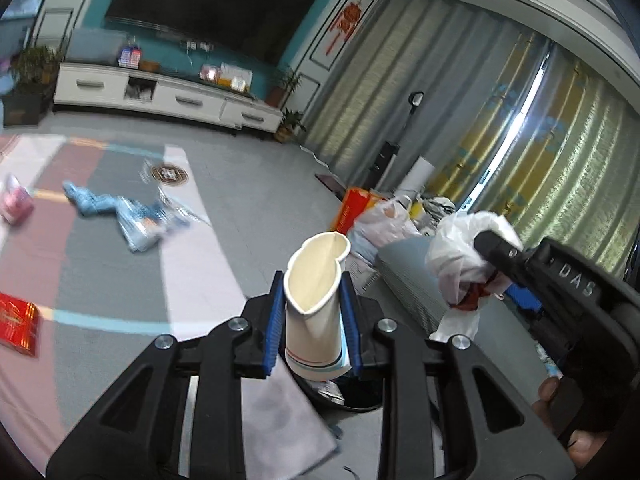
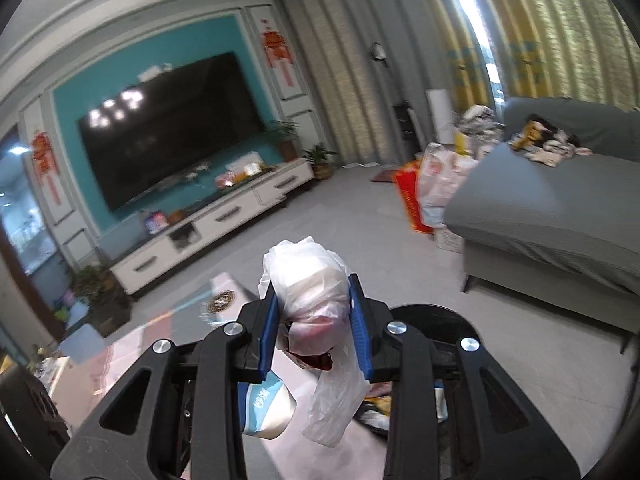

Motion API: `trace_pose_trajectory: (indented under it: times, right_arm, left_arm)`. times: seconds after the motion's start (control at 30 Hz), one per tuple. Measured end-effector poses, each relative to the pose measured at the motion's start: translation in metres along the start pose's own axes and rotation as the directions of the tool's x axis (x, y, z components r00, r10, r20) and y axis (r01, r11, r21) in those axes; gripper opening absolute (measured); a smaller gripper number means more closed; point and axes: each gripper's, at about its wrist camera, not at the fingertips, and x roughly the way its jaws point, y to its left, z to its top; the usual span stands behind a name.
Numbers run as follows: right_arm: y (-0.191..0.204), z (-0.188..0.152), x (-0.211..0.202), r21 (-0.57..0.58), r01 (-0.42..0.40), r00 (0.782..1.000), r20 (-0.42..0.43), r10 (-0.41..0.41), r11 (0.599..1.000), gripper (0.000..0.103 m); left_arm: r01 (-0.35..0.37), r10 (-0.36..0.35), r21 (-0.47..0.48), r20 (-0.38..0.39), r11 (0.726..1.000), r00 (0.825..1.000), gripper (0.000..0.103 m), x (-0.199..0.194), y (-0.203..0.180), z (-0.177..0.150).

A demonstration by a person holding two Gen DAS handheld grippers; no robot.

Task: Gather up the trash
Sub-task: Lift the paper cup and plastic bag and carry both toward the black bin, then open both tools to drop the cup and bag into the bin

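Note:
In the left wrist view, my left gripper (image 1: 313, 304) is shut on a squashed white paper cup (image 1: 314, 280), which stands upright between the blue pads. To its right, my right gripper (image 1: 494, 266) clamps a crumpled white plastic bag (image 1: 460, 256). The right wrist view shows the same right gripper (image 2: 314, 308) shut on the bag wad (image 2: 308, 280), with a loose tail of plastic hanging below. A black round bin (image 2: 434, 318) sits just under and behind the fingers, with wrappers inside. Its dark rim (image 1: 360, 402) also shows under the cup.
On the floor mat to the left lie blue packaging (image 1: 120, 210), a pink pack (image 1: 15, 200) and a red box (image 1: 18, 326). A grey sofa (image 2: 560, 208) stands on the right, with full bags (image 2: 436, 184) beside it. A white TV cabinet (image 2: 216, 220) lines the far wall.

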Motion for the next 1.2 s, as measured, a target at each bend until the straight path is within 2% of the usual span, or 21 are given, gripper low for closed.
trace_pose_trajectory:
  times: [0.13,0.27,0.53,0.73,0.97,1.1,1.17,1.2]
  right_arm:
    - [-0.02,-0.003,0.017,0.018,0.078,0.996,-0.048,-0.077,0.997,0.033]
    - [-0.038,-0.007,0.03,0.038,0.112,0.99,-0.093,-0.108,0.993,0.033]
    - [-0.06,-0.016,0.056,0.064,0.197,0.966,-0.186,-0.182,0.978,0.033]
    - [-0.07,-0.02,0.069,0.061,0.222,0.951,-0.234,-0.202,0.973,0.033]
    - [-0.083,-0.024,0.079,0.081,0.261,0.933,-0.279,-0.229,0.962,0.033]
    - [-0.087,-0.027,0.087,0.08,0.279,0.921,-0.303,-0.244,0.957,0.033]
    - [-0.088,-0.027,0.089,0.083,0.285,0.919,-0.308,-0.247,0.955,0.04]
    - [-0.089,-0.027,0.089,0.092,0.291,0.918,-0.308,-0.251,0.952,0.049]
  left_arm:
    - [-0.002,0.003,0.016,-0.04,1.0,0.999,0.028,0.025,-0.013,-0.012]
    - [0.0,0.003,0.03,-0.104,1.0,0.995,0.028,0.05,-0.018,-0.022]
    - [-0.008,0.014,0.039,-0.156,0.999,0.988,0.028,0.077,-0.027,-0.032]
    - [-0.009,0.02,0.052,-0.211,0.999,0.977,0.028,0.099,-0.033,-0.039]
    - [0.017,-0.009,0.028,-0.26,0.999,0.966,0.028,0.118,-0.038,-0.045]
    - [0.023,-0.012,0.035,-0.279,0.999,0.96,0.031,0.126,-0.04,-0.048]
    - [0.02,-0.013,0.025,-0.28,0.999,0.96,0.036,0.127,-0.037,-0.048]
    - [0.018,-0.012,0.016,-0.278,1.0,0.96,0.039,0.126,-0.035,-0.047]
